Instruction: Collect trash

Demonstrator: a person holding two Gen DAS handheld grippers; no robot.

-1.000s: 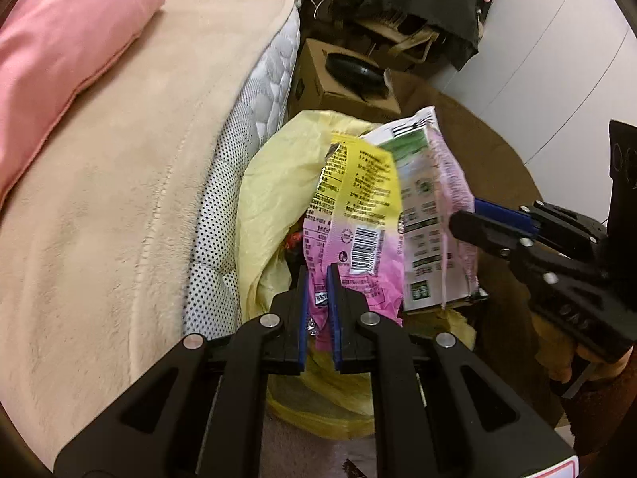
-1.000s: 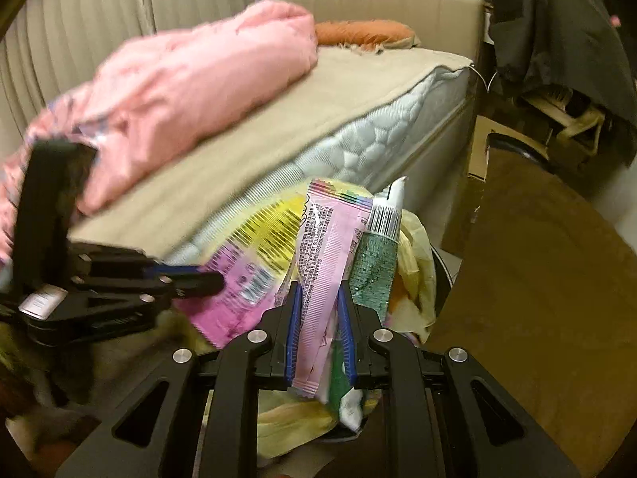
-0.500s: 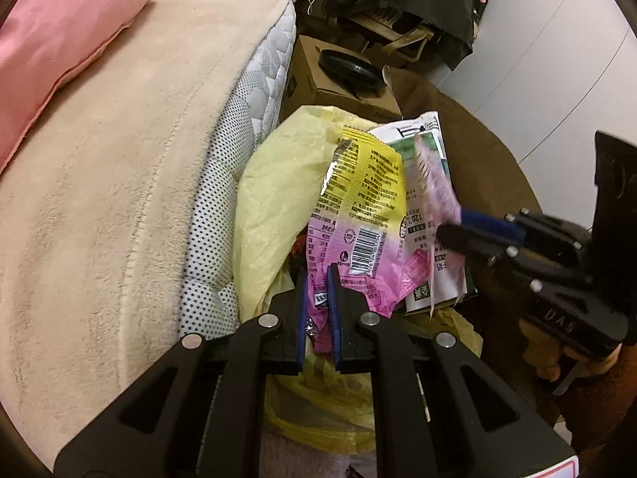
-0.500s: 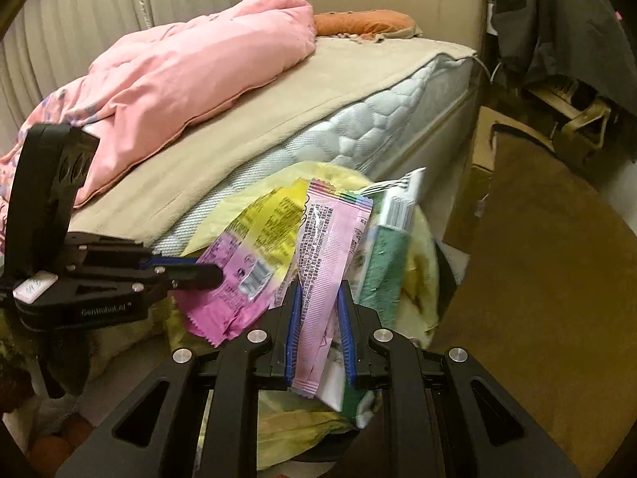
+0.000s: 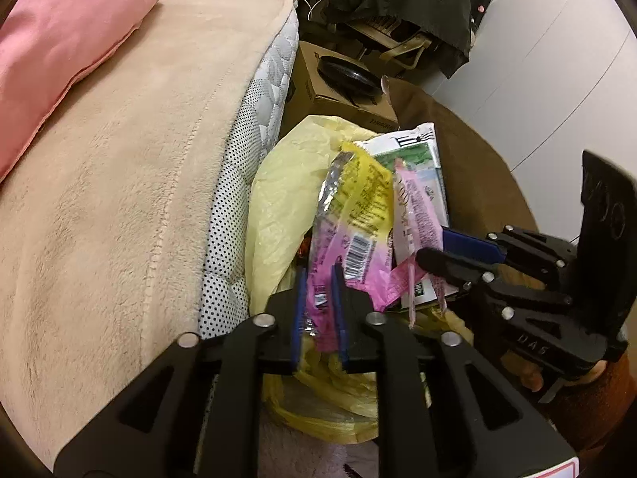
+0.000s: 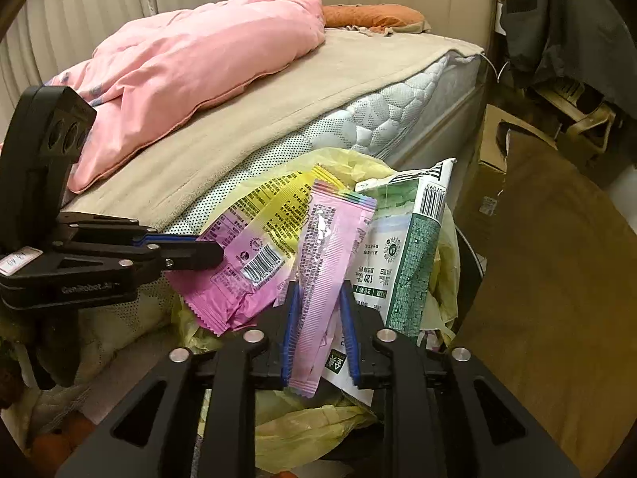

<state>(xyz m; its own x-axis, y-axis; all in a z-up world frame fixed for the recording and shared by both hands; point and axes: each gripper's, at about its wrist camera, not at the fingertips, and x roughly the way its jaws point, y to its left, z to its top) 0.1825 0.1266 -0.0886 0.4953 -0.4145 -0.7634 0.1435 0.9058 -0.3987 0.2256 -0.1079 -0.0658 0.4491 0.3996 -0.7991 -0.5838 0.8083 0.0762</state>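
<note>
My left gripper point(image 5: 317, 279) is shut on a yellow-and-pink snack wrapper point(image 5: 354, 215) and holds it over the open yellow trash bag point(image 5: 278, 199). My right gripper point(image 6: 318, 298) is shut on a slim pink wrapper point(image 6: 326, 255), with a green-and-white packet point(image 6: 410, 247) right behind it, also above the bag point(image 6: 318, 426). The yellow-and-pink wrapper point(image 6: 254, 239) and the left gripper point(image 6: 215, 253) show in the right wrist view. The right gripper point(image 5: 432, 247), pink wrapper point(image 5: 418, 219) and green packet point(image 5: 414, 151) show in the left wrist view.
A bed with a beige blanket point(image 5: 119, 199) and a pink duvet point(image 6: 191, 67) stands directly left of the bag. A cardboard box point(image 5: 330, 95) with a black dish stands behind it. A brown round surface point(image 6: 557, 259) lies to the right. Dark clothes point(image 5: 398, 4) hang at the back.
Both grippers have dropped lower toward the bag mouth with their wrappers. The yellow-and-pink wrapper has tilted and folded over.
</note>
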